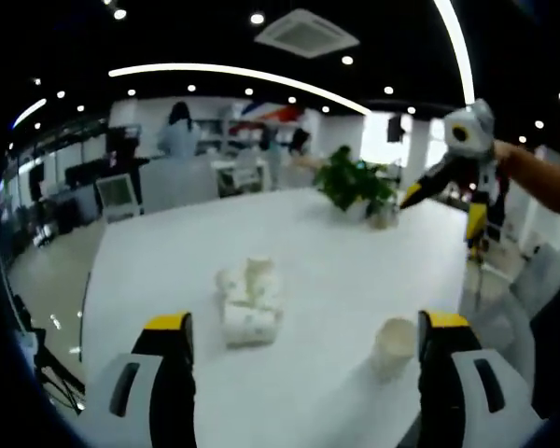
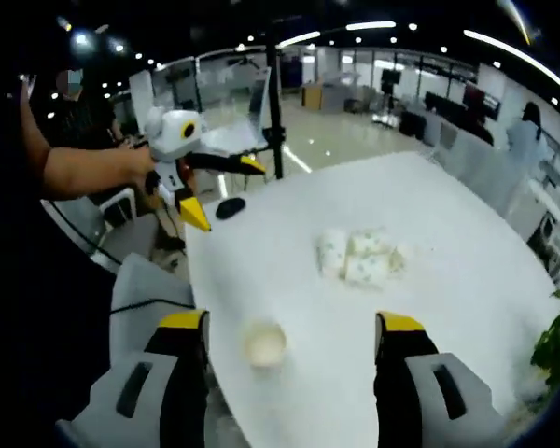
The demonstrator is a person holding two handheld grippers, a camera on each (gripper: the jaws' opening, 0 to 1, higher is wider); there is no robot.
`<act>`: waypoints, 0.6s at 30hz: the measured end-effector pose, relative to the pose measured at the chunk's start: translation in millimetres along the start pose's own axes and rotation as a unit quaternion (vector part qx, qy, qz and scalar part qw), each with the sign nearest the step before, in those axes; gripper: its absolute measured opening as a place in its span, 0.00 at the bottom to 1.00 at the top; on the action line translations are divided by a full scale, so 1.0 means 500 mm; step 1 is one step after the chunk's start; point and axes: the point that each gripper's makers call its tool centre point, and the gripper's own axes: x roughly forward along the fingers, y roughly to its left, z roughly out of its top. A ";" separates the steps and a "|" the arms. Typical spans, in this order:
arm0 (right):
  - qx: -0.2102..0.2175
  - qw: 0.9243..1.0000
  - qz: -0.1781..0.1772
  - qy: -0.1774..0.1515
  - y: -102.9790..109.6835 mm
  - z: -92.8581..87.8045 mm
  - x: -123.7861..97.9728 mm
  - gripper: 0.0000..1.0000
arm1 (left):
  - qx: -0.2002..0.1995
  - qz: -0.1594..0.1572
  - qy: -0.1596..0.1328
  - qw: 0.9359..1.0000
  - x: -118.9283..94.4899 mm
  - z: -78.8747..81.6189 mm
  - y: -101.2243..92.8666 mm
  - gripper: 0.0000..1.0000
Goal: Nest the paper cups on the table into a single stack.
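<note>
Lower right of left gripper view: upright paper cup (image 1: pixel 393 345) just inside the wide-open left gripper (image 1: pixel 303 327) | lying cups cluster (image 1: pixel 250 301) centre, axes probably toward camera | right gripper (image 2: pixel 292 327) wide, empty

A smooth white table (image 1: pixel 308 243) with a faint sheen carries matt paper cups (image 1: pixel 250 301), pale with a light printed pattern. The left gripper (image 1: pixel 303 373) and right gripper (image 2: pixel 294 373) look like hard plastic, grey-white with yellow tips. The floor (image 2: pixel 327 140) beyond is glossy.
</note>
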 end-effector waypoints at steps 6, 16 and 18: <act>0.014 0.996 -0.026 -0.087 -0.051 -0.008 -0.056 0.77 | 0.002 0.033 -0.010 0.999 -0.001 0.016 -0.028 0.99; 0.025 0.989 -0.036 -0.142 -0.090 -0.060 -0.082 0.91 | -0.017 0.078 -0.028 0.996 -0.009 0.003 -0.031 0.99; 0.028 0.988 -0.037 -0.146 -0.092 -0.077 -0.082 0.94 | -0.018 0.082 -0.031 0.996 -0.008 0.002 -0.032 0.99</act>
